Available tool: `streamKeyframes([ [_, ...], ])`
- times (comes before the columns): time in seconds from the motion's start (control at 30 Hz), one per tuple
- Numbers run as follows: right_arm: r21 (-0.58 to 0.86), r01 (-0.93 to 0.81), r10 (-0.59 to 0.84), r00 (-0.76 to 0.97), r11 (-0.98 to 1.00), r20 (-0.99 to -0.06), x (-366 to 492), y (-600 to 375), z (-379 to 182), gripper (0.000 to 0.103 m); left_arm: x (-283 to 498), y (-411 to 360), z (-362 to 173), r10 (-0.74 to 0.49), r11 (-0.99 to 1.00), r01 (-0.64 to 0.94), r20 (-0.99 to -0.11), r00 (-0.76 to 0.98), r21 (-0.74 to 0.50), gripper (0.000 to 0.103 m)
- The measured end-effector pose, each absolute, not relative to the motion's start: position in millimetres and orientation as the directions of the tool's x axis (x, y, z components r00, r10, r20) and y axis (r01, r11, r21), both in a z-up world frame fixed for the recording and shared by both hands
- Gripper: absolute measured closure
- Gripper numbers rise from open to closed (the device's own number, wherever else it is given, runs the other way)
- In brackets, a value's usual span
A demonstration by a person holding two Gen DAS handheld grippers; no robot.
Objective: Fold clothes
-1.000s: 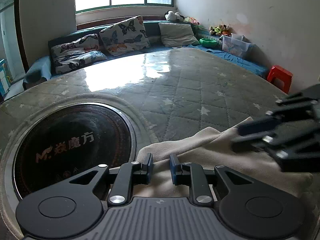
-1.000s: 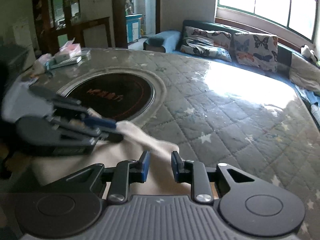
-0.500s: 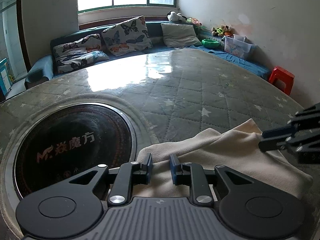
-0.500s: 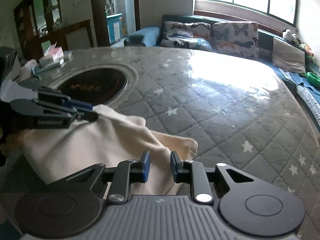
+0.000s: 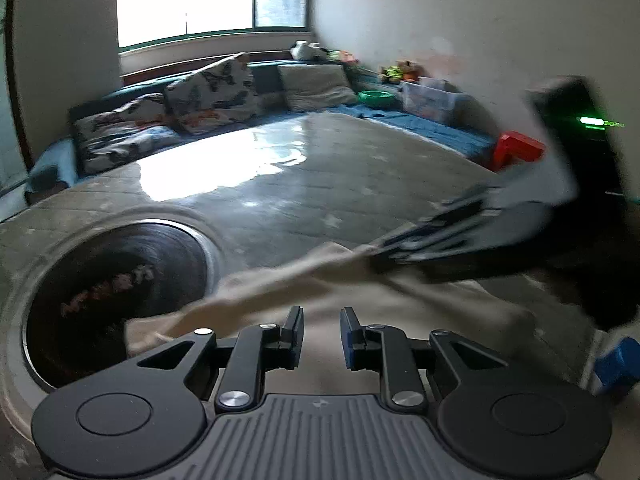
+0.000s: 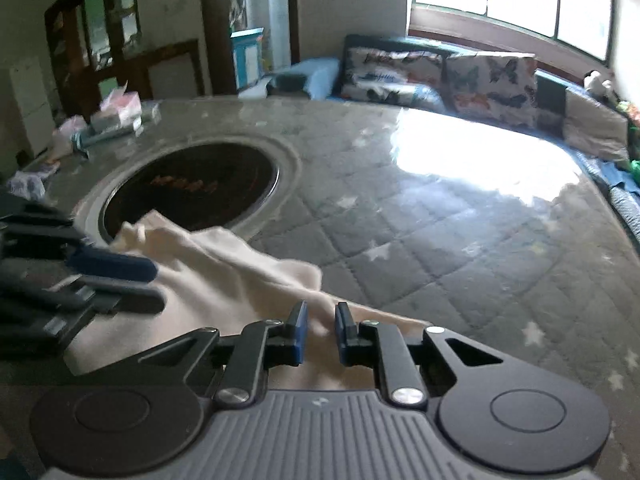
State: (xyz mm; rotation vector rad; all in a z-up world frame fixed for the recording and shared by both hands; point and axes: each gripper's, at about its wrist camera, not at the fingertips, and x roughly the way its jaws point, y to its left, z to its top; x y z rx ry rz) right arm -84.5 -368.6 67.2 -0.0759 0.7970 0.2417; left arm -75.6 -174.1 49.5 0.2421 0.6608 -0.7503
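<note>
Room: living space with a bright window (image 5: 212,0), a blue sofa carrying butterfly-print cushions (image 6: 490,84), and a red stool (image 5: 516,150) at 3 o'clock in the left wrist view.
Surface: large table under a grey quilted star-pattern cover (image 6: 420,240); strong glare from the window across its far half.
Inset: round black cooktop (image 6: 192,188) with orange lettering set into the table, at 10 o'clock from the right gripper.
Clutter: packets and small boxes (image 6: 116,114) at the far table edge, at 10 o'clock in the right wrist view.
Garment: cream cloth (image 6: 224,276) lies crumpled on the cover just beside the cooktop rim; one corner overlaps the black disc.
Left gripper (image 5: 321,334): jaws spread with a clear gap, cloth lying below and ahead of them; no fabric seen between the pads.
Right gripper (image 6: 320,334): jaws parted by a narrow gap with a ridge of the cloth running up between them; whether the pads actually pinch it cannot be told.
Relative position: each tool shows in the other's view, blurred, over the same cloth; the right tool's tips meet a raised fold at 2 o'clock in the left wrist view.
</note>
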Motion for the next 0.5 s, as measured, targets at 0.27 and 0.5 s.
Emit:
streamKeyframes([
  [0.27,-0.008,-0.323,0.225,0.678,0.947,-0.700,-124.1,-363.2,93.8,0.089,-100.0,-171.6,46.5,-0.577,0.682,0.730,-0.631,0.518,-0.025,0.081],
  [0.5,-0.010,-0.411,0.277,0.633,0.912,-0.723,-173.3,-348.4,96.0,0.089,-104.5,-168.6,35.1,-0.575,0.684,0.728,-0.646,0.502,-0.043,0.081],
])
